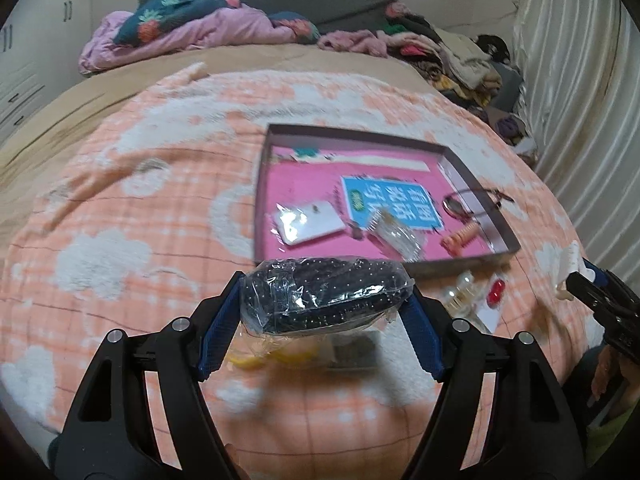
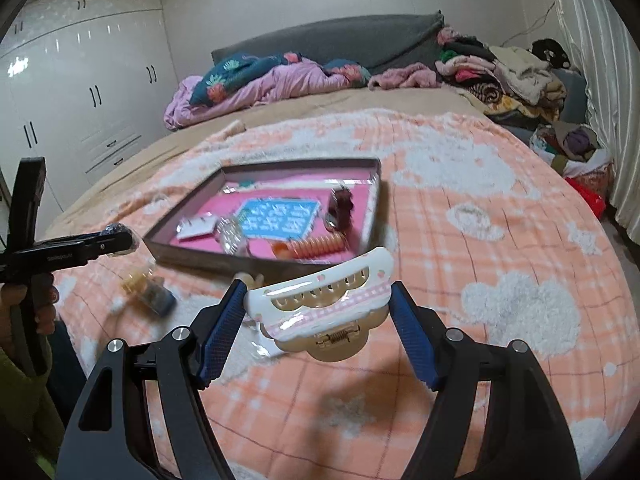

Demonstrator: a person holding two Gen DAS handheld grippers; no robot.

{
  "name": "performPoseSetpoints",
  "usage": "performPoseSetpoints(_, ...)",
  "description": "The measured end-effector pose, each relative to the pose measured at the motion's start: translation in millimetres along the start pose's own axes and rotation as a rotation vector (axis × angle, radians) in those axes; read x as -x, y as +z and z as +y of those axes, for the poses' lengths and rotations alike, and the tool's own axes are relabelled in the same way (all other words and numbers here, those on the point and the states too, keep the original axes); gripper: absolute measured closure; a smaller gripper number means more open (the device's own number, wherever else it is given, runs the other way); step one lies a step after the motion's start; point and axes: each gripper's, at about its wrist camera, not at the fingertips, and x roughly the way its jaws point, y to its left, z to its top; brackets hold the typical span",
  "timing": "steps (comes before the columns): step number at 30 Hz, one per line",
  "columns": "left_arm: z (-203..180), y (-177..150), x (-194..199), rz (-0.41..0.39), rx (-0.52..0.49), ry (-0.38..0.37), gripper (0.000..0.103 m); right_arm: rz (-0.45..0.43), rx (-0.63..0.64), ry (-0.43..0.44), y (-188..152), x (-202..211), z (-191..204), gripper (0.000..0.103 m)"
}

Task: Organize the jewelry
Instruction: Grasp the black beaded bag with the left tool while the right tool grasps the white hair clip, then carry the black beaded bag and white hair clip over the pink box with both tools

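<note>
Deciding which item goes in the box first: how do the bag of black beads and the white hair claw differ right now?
The bag of black beads is dark, soft and wrapped in clear plastic; the white hair claw is pale, rigid and unwrapped, with pink trim and a visible spring. The left hand-held gripper holds the beads, the right hand-held gripper the claw. Both are clamped crosswise above the blanket.

We see the left hand-held gripper (image 1: 326,300) clamping a clear bag of dark beads (image 1: 325,295) above the peach blanket (image 1: 132,208). Beyond it lies a pink-lined tray (image 1: 476,168) holding small packets and a coil hair tie (image 1: 460,238).
</note>
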Motion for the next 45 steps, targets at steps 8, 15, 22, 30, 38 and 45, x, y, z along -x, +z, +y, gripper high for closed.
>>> performPoseSetpoints(8, 14.0, 11.1, 8.7, -0.040, 0.026, 0.020, 0.037, -0.046, 0.042, 0.017, 24.8, -5.0, 22.2, 0.032)
performPoseSetpoints(15, 13.5, 16.6, 3.4, -0.051, 0.022, 0.023, 0.037, -0.082, 0.082, 0.018, 43.9, -13.5, 39.1, 0.032)
performPoseSetpoints(22, 6.2, 19.7, -7.9, -0.050, 0.003, 0.017, 0.037, -0.094, 0.080, 0.020, 52.6, -25.5, 44.9, 0.032)
performPoseSetpoints(30, -4.3, 26.4, -23.2, -0.039, -0.027, 0.017, 0.037, -0.092, 0.070, 0.009, 61.0, -37.9, 45.1, 0.032)
performPoseSetpoints(38, -10.3, 34.5, -41.2, -0.021, -0.043, 0.019, 0.037, -0.088, 0.003, -0.023, 76.3, -53.8, 33.2, 0.032)
performPoseSetpoints(45, -15.7, 43.0, -56.8, -0.008, -0.051, 0.029, 0.037, -0.113, -0.038, -0.042, 88.3, -65.8, 28.1, 0.032)
